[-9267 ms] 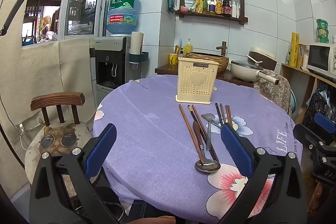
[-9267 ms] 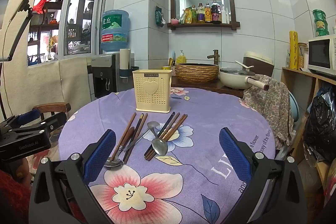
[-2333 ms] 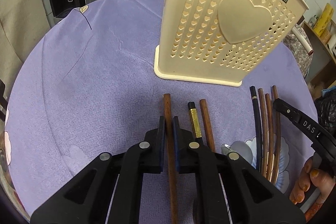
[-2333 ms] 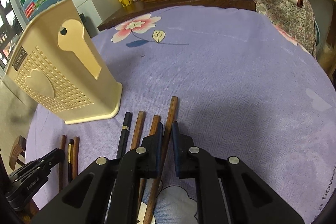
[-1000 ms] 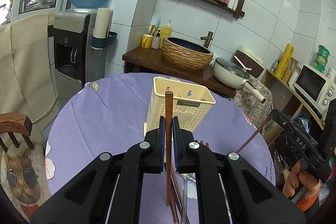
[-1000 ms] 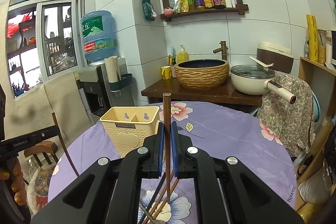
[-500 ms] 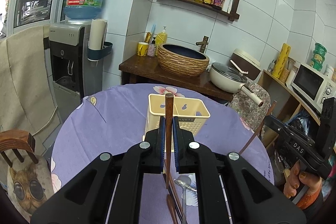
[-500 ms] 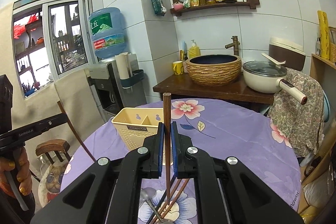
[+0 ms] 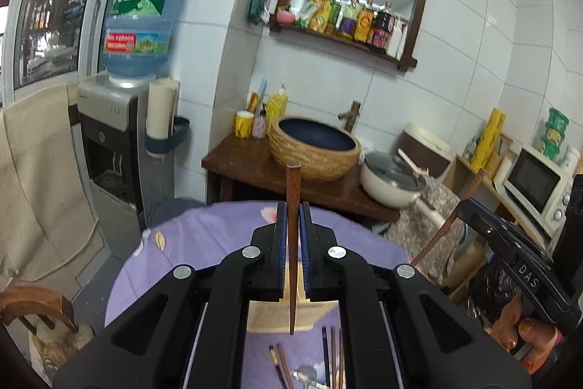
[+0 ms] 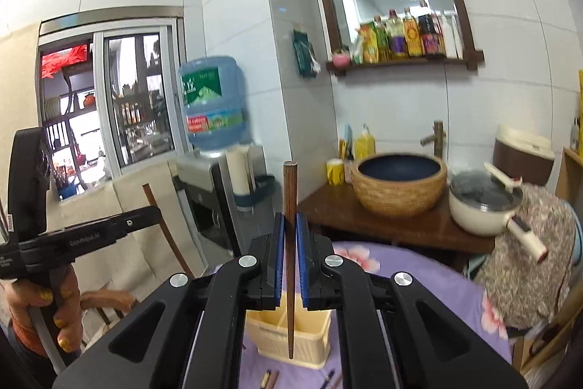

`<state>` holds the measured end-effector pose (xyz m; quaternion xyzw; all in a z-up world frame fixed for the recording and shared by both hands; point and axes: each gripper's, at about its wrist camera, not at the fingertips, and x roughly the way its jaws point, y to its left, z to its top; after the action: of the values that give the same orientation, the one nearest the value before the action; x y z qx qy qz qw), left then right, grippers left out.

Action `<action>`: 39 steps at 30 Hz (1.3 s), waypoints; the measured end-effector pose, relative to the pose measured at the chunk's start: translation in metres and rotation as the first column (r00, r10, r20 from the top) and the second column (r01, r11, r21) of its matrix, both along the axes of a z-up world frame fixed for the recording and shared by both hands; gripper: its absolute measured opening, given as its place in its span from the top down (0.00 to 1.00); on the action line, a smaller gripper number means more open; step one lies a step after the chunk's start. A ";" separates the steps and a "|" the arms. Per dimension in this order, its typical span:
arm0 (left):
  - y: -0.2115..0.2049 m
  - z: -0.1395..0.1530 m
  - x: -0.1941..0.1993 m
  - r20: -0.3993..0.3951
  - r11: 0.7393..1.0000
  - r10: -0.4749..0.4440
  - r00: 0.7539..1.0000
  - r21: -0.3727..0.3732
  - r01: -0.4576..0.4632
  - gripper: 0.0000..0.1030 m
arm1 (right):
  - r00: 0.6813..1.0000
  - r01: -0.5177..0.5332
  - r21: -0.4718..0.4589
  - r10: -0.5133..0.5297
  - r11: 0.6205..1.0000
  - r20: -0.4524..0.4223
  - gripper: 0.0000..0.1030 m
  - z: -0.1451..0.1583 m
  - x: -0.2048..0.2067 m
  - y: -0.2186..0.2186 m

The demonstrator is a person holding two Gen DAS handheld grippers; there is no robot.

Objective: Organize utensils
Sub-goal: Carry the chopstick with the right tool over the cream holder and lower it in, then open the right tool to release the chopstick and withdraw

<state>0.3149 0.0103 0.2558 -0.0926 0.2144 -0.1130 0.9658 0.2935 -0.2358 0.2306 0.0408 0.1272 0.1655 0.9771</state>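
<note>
My left gripper (image 9: 292,225) is shut on a brown wooden chopstick (image 9: 292,243) held upright, its thin tip above the cream utensil holder (image 9: 277,319). My right gripper (image 10: 289,236) is shut on another brown chopstick (image 10: 290,261), also upright, tip over the cream utensil holder (image 10: 291,334) with its dividers. More chopsticks (image 9: 329,352) and a spoon (image 9: 306,374) lie on the purple tablecloth (image 9: 218,243) below. The right gripper with its chopstick shows in the left wrist view (image 9: 462,203); the left one shows in the right wrist view (image 10: 145,210).
Behind the round table stand a wooden counter (image 9: 247,163) with a wicker basin (image 9: 315,148) and a white pot (image 9: 393,177), a water dispenser (image 9: 113,141), a microwave (image 9: 535,185) and a wooden chair (image 9: 32,305).
Both grippers have risen and tilted up with their chopsticks; the holder now sits low in both views, under the chopstick tips.
</note>
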 end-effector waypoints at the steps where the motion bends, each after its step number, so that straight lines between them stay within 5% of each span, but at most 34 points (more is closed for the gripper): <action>1: 0.001 0.008 0.006 0.010 1.000 0.010 1.000 -0.007 -0.010 0.93 | 1.000 0.010 -0.009 -0.010 1.000 0.014 0.93 0.006 0.005 0.004; 8: -0.003 0.019 0.037 0.065 0.997 0.080 0.995 0.005 -0.080 0.93 | 0.997 0.066 -0.028 -0.065 0.997 0.030 0.93 -0.001 0.044 0.023; 19: -0.015 -0.089 0.081 -0.109 0.996 0.090 0.990 0.009 -0.089 0.93 | 0.981 0.104 -0.031 -0.108 0.994 -0.163 0.93 -0.093 0.087 0.025; 31: -0.017 -0.139 0.097 -0.195 0.997 0.081 0.978 0.012 -0.080 0.93 | 0.974 0.131 -0.016 -0.132 0.991 -0.183 0.93 -0.116 0.095 0.014; 35: -0.017 -0.144 0.095 -0.212 0.997 0.075 0.974 0.009 -0.074 0.92 | 0.972 0.148 -0.023 -0.149 0.989 -0.182 0.72 -0.119 0.094 0.011; 38: -0.015 -0.145 0.089 -0.203 0.997 0.074 0.976 0.003 -0.075 0.70 | 0.974 0.151 -0.020 -0.152 0.988 -0.169 0.63 -0.120 0.086 0.008; 39: -0.014 -0.145 0.086 -0.195 0.997 0.074 0.978 -0.006 -0.077 0.54 | 0.975 0.150 -0.029 -0.153 0.988 -0.161 0.62 -0.120 0.083 0.008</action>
<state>0.4007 -0.0036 0.1108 -0.1178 0.3035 -0.0682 0.9431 0.3767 -0.2277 0.1103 0.0556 0.2044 0.0857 0.9736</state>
